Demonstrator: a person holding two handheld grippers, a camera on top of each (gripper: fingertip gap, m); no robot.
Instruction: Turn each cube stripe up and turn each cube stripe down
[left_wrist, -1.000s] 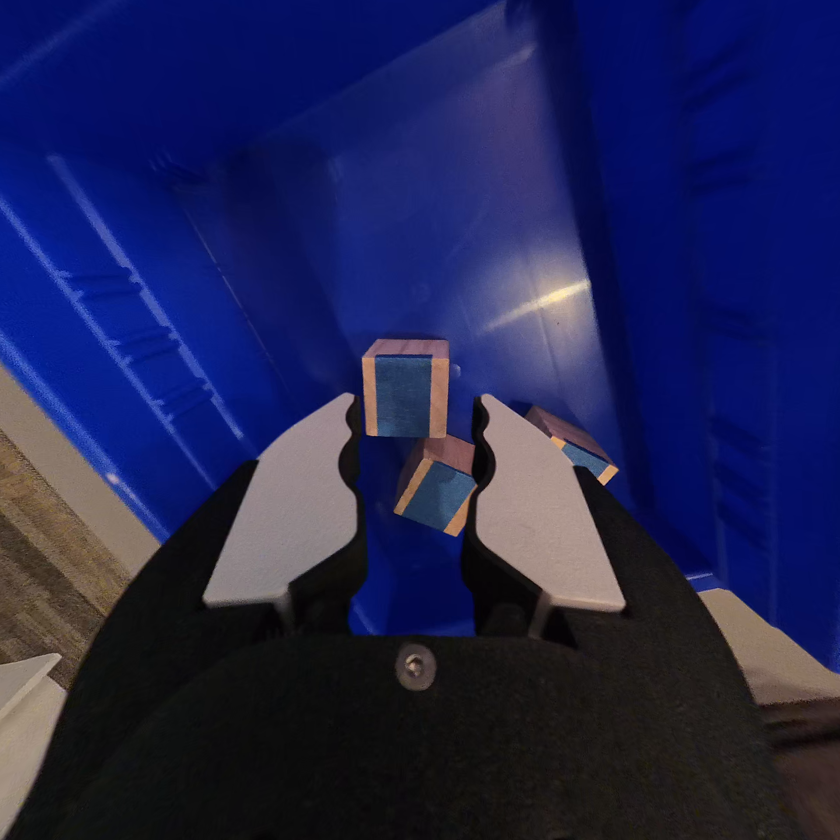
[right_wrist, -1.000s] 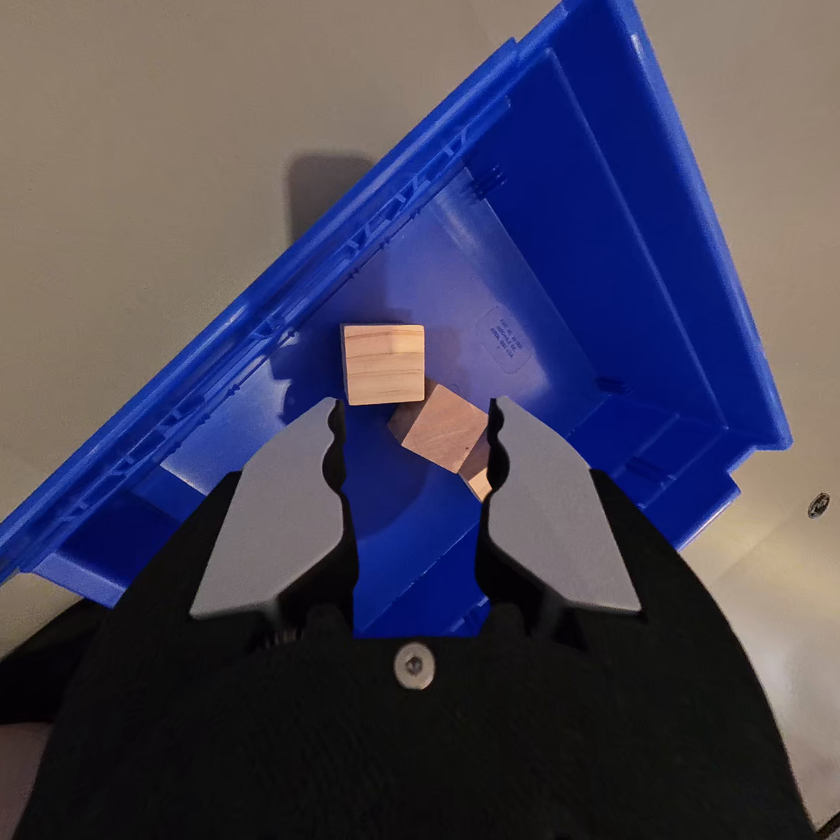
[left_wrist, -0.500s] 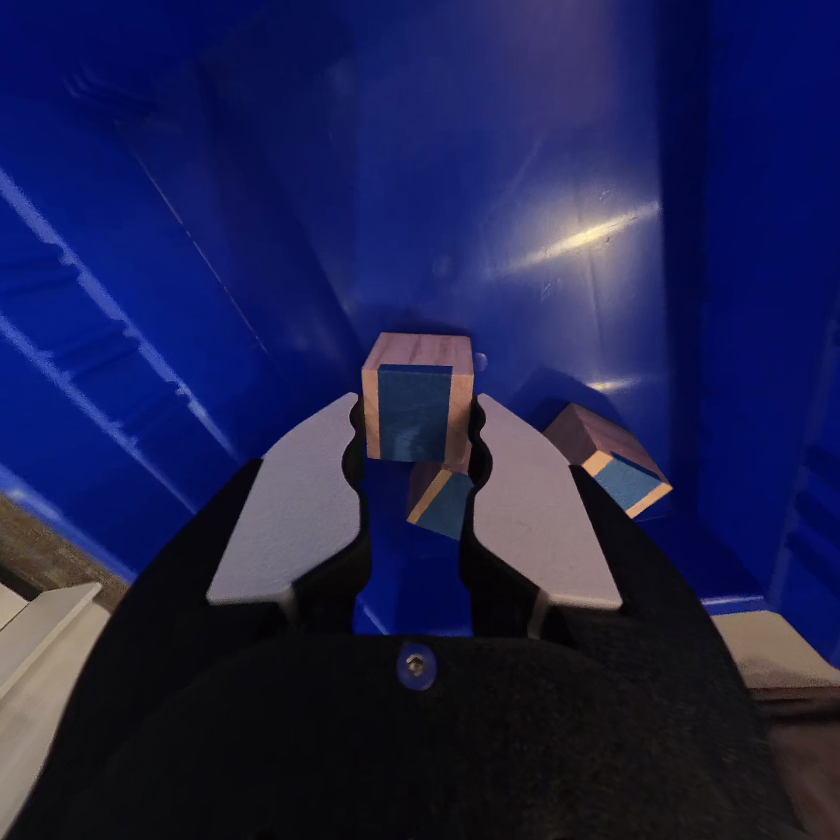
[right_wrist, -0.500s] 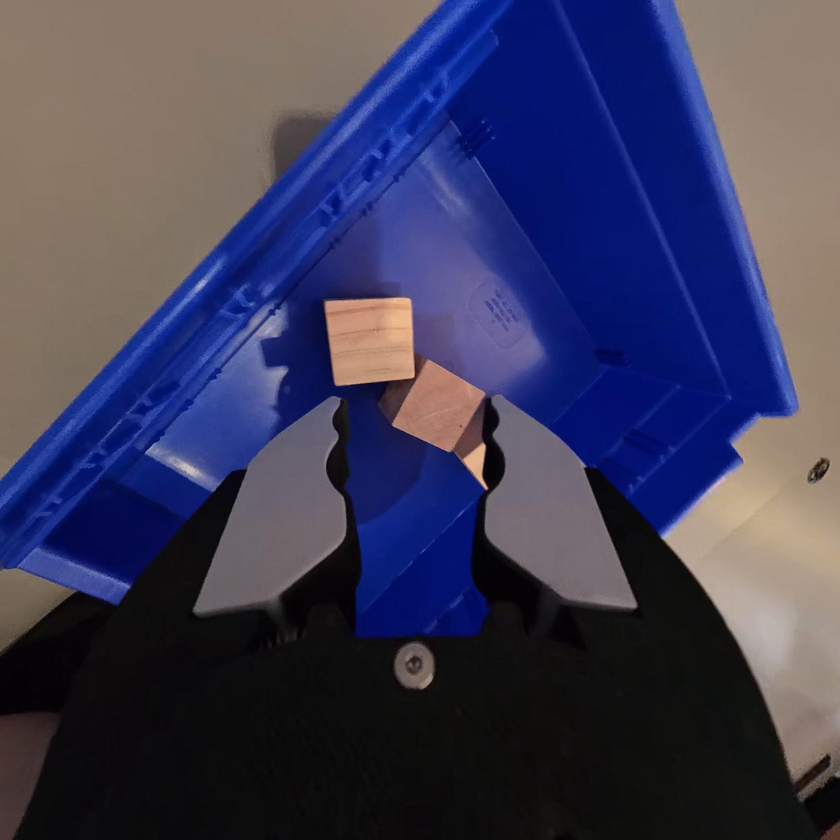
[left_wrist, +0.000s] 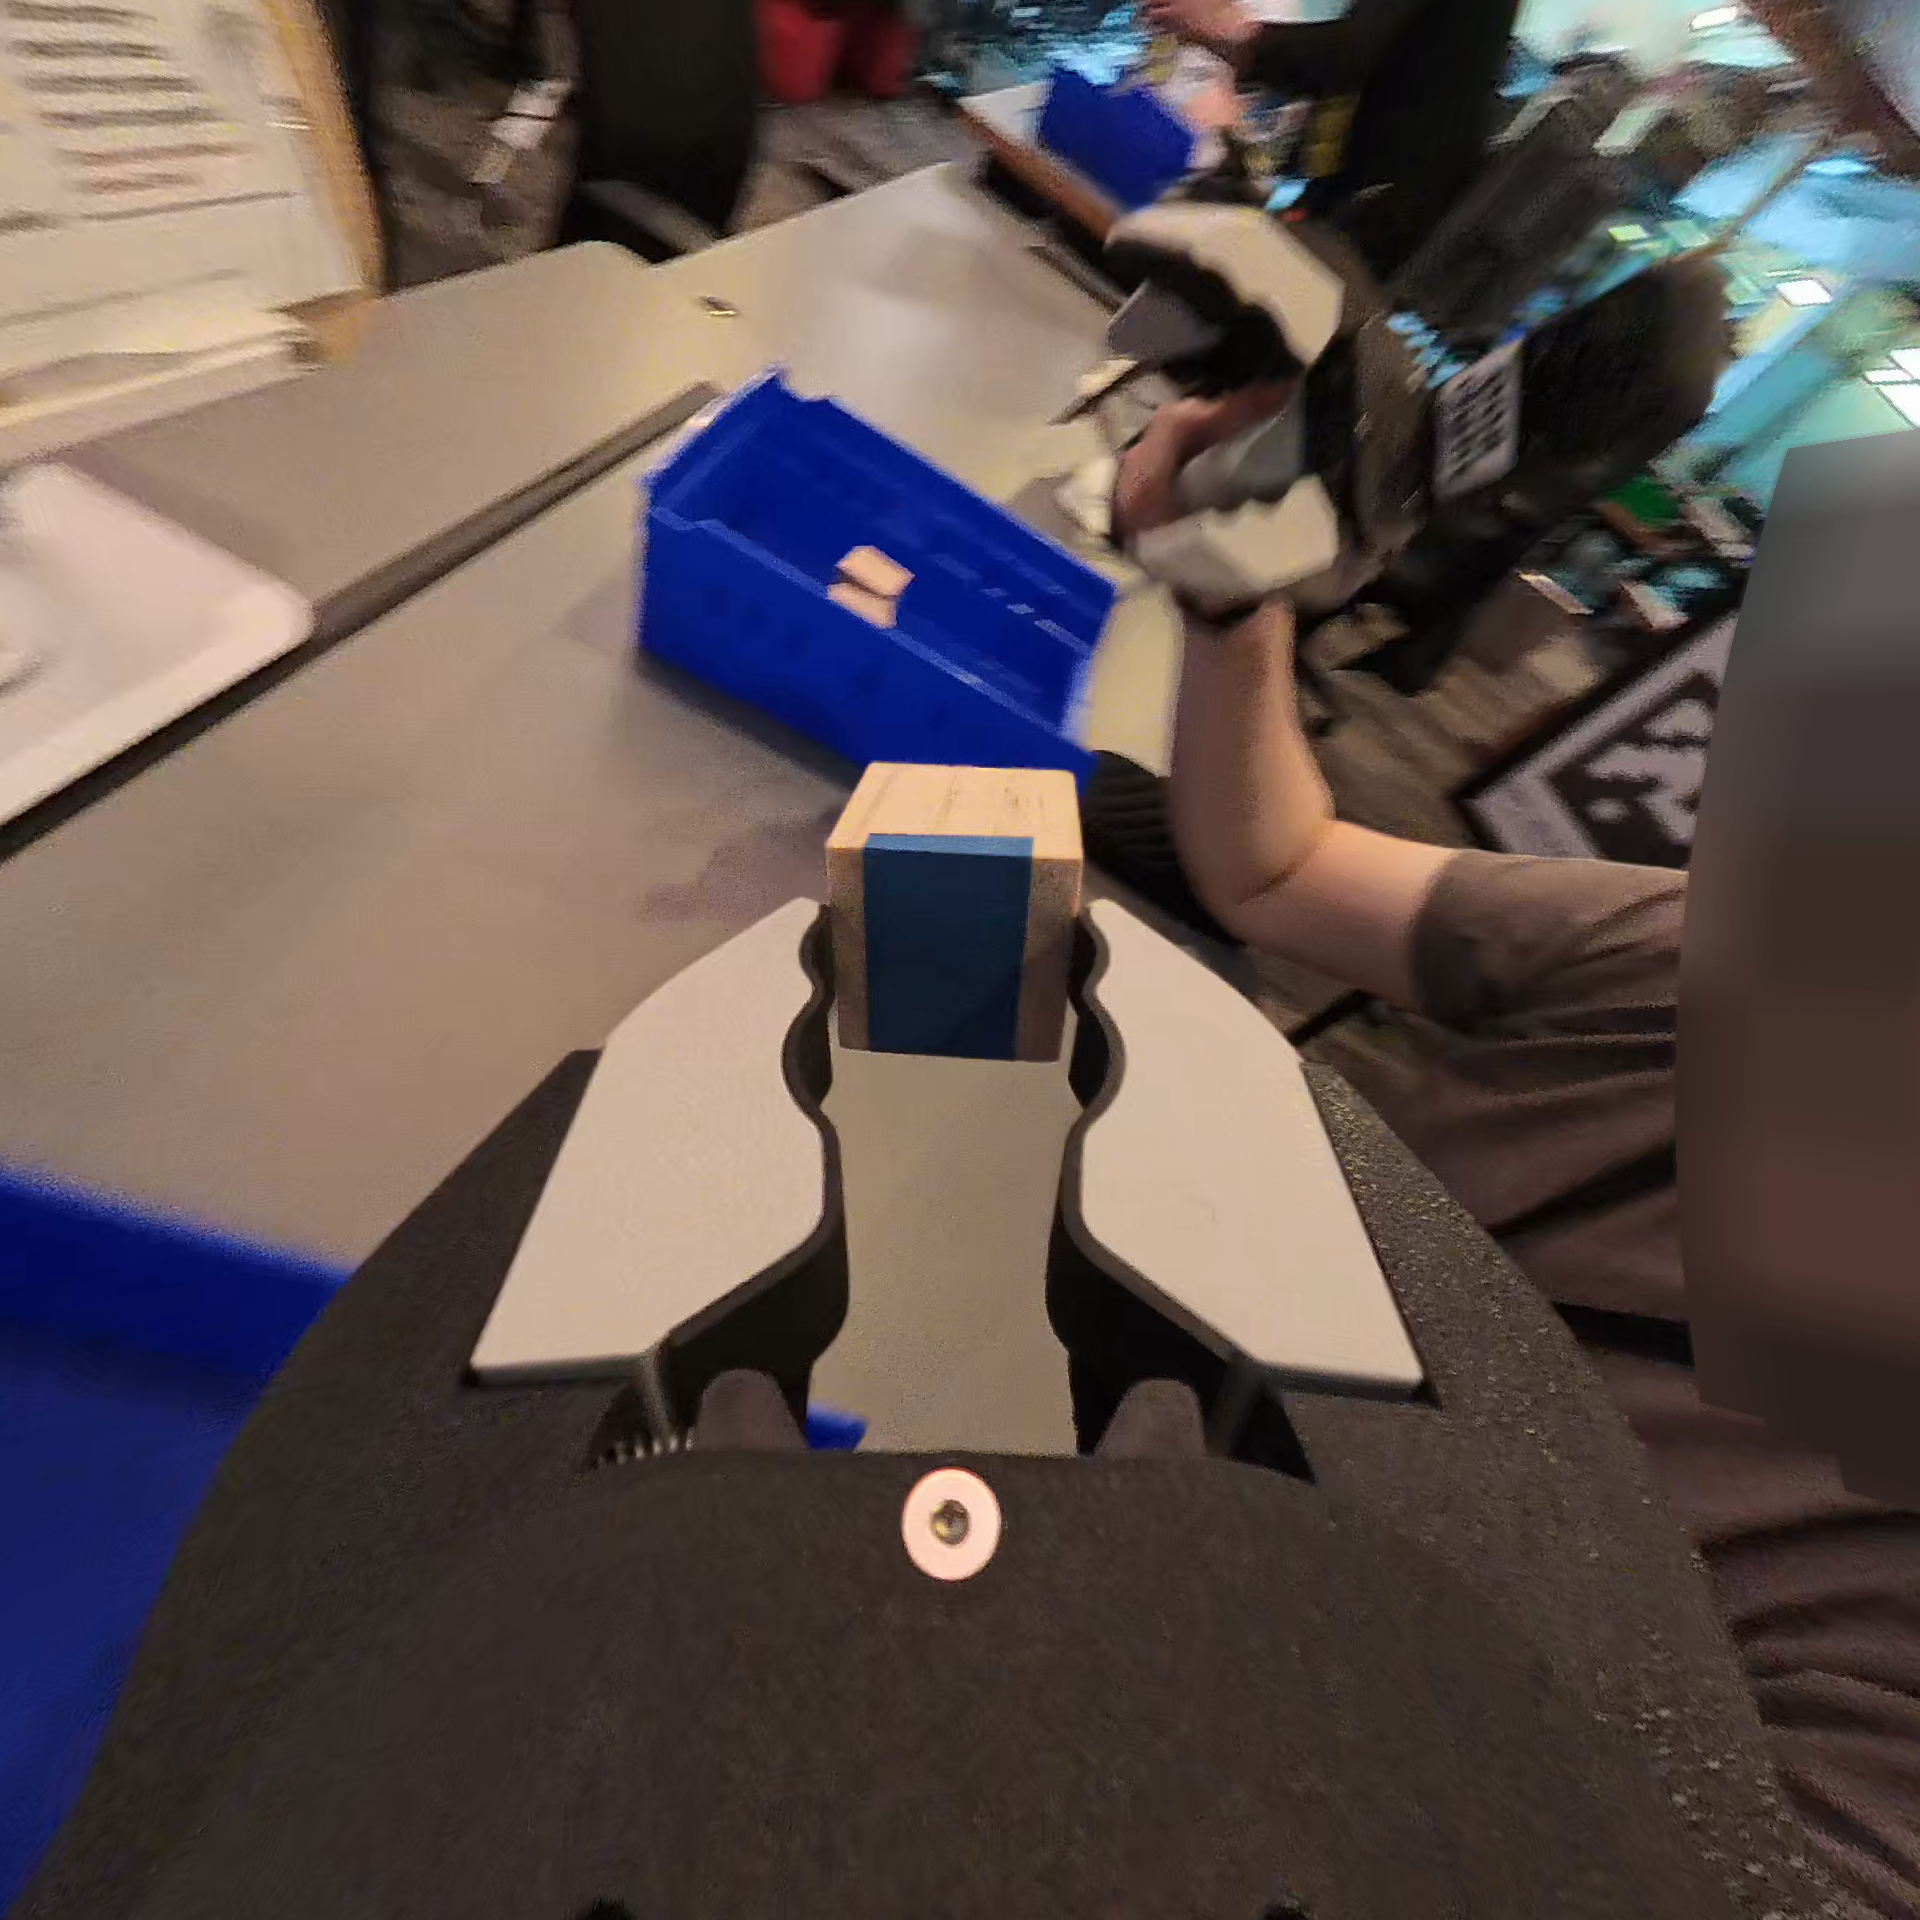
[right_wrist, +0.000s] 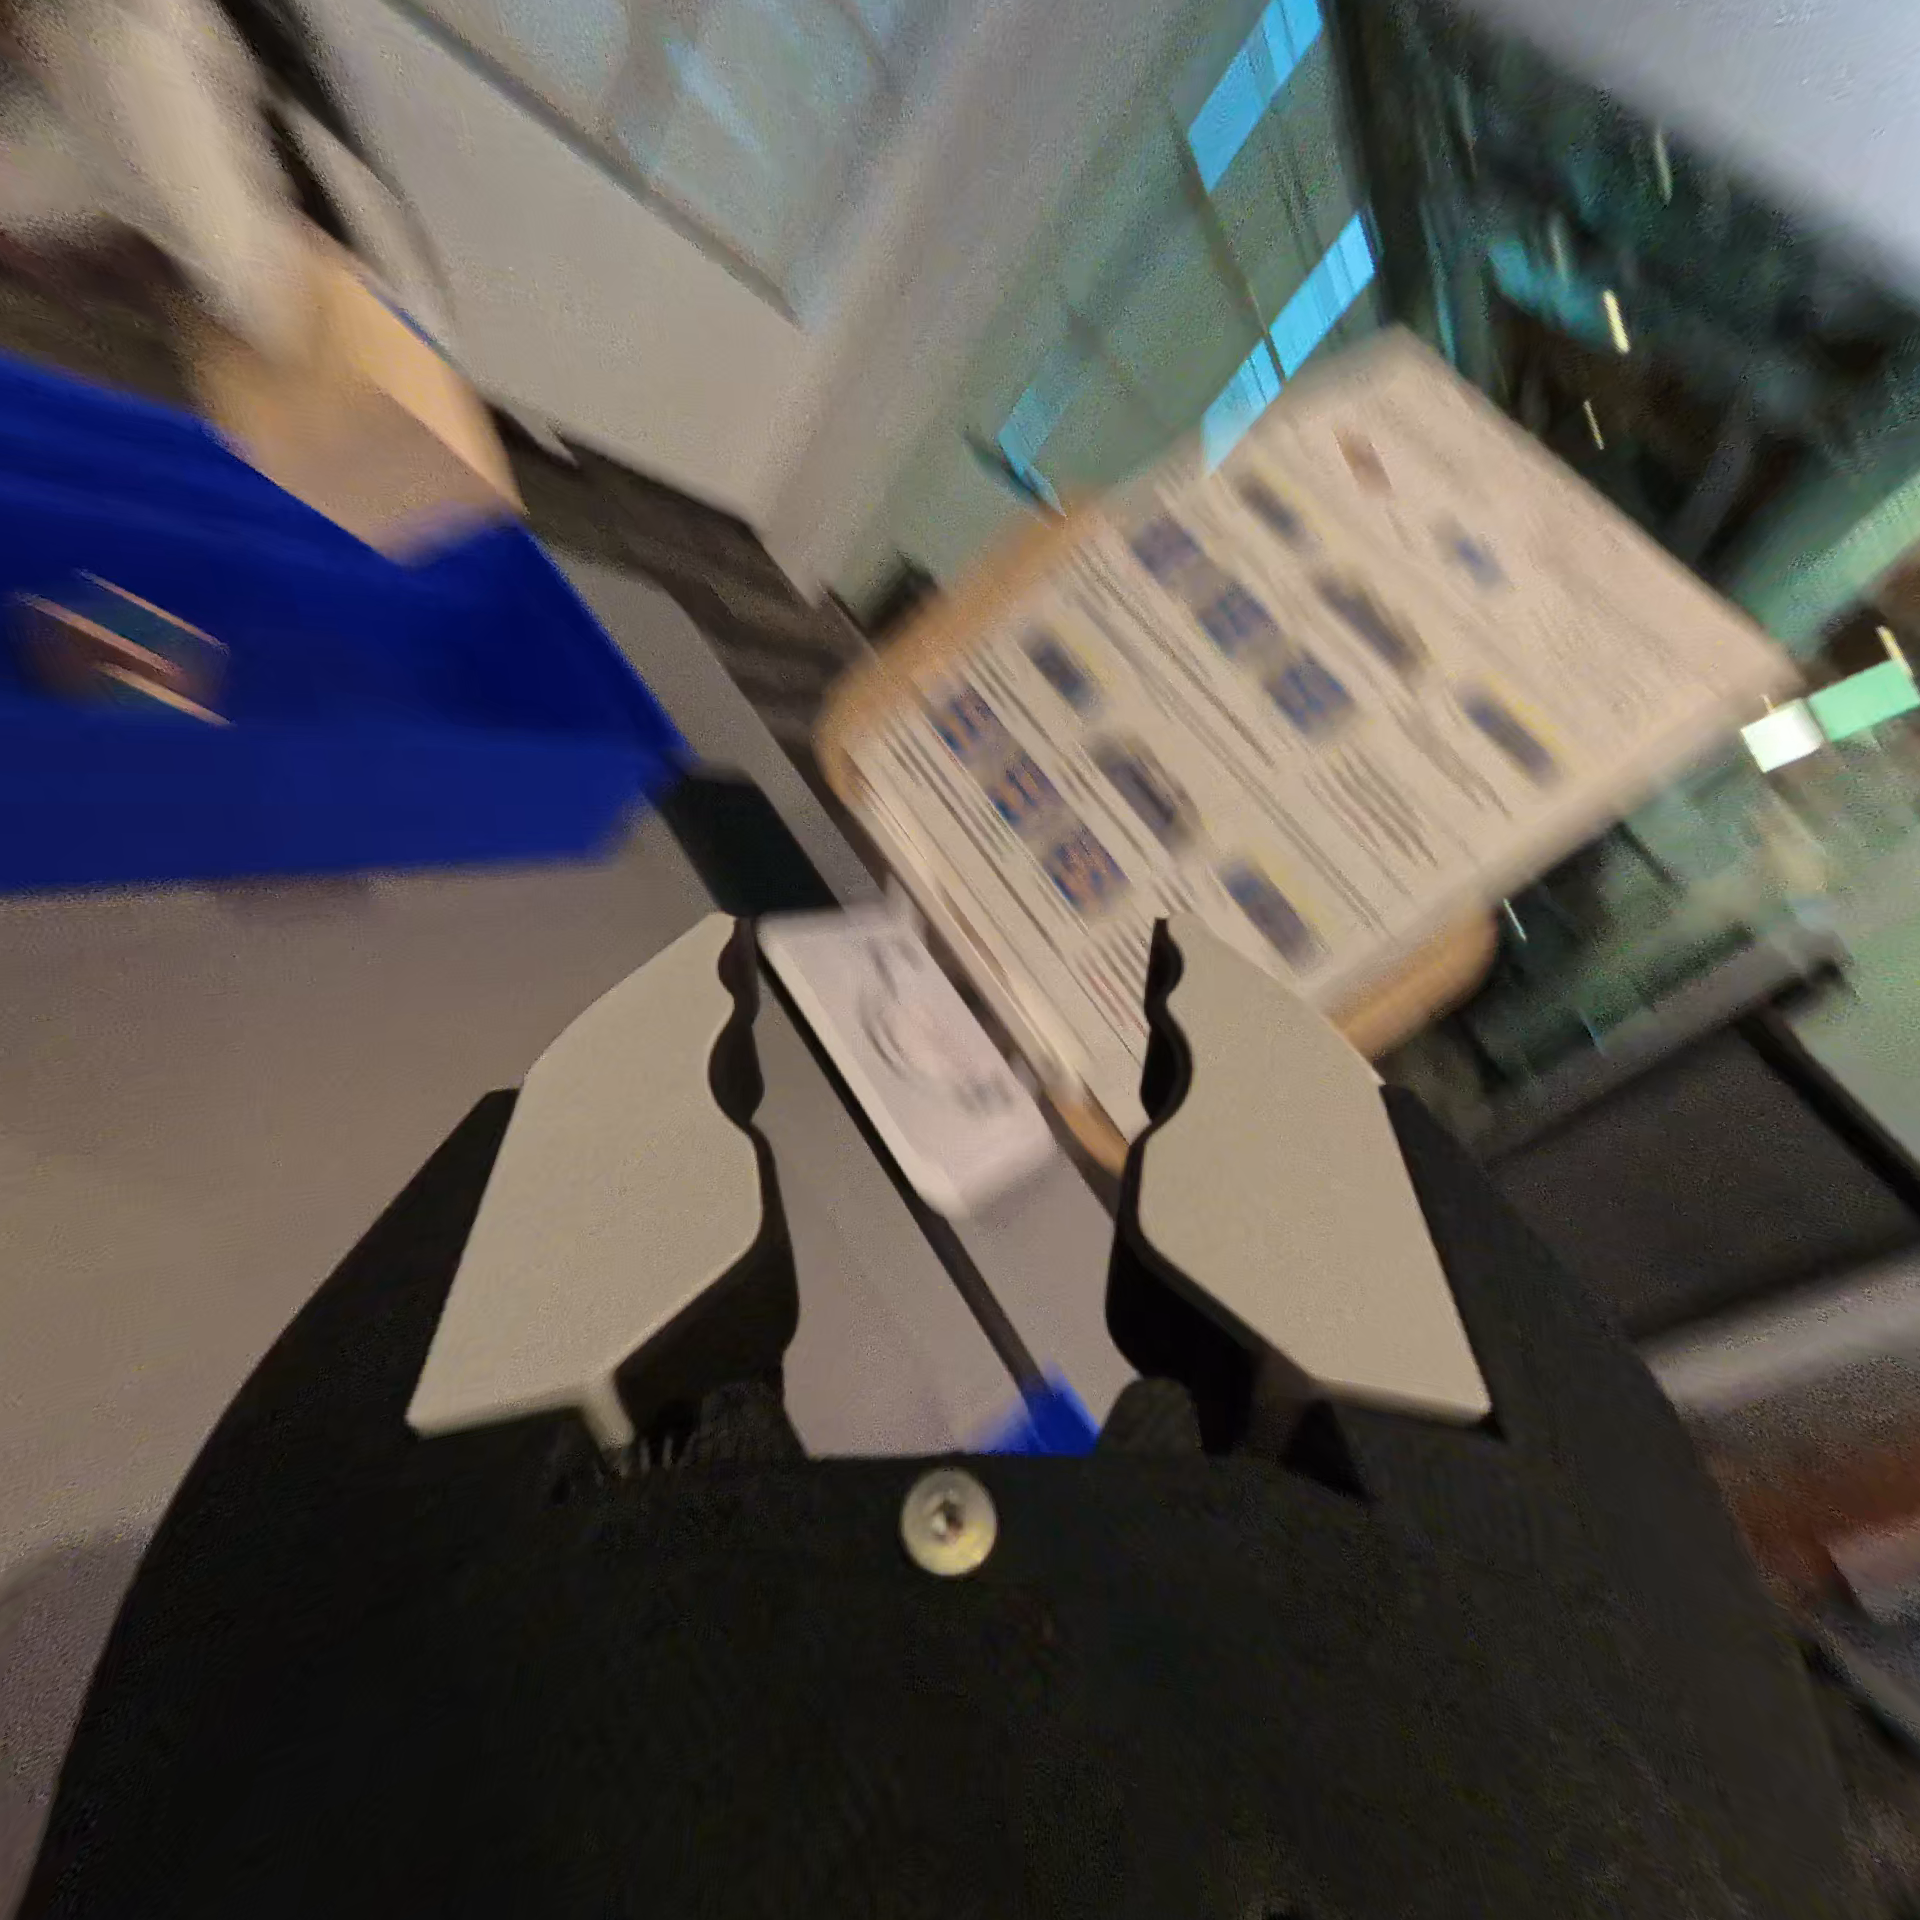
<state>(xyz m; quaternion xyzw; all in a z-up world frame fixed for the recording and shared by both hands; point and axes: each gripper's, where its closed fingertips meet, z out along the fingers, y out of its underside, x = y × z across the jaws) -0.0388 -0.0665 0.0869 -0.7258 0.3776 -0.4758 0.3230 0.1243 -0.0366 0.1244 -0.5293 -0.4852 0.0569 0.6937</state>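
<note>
— Nearest the lens? 
— The left gripper (left_wrist: 951, 961) clamps a wooden cube with a blue stripe (left_wrist: 951, 920) above the grey table (left_wrist: 343, 831).
— Beyond? 
— A blue plastic bin (left_wrist: 790, 634) holding two wooden cubes (left_wrist: 868, 587); the right gripper (right_wrist: 951, 971) gapes empty.

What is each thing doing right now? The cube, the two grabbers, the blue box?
Wooden cube: held off the table, blue stripe facing the camera.
Left hand-held gripper: shut on the cube, pads pressing its sides.
Right hand-held gripper: open, holding nothing.
Blue bin: on the grey table, two cubes inside, plain wood showing.
</note>
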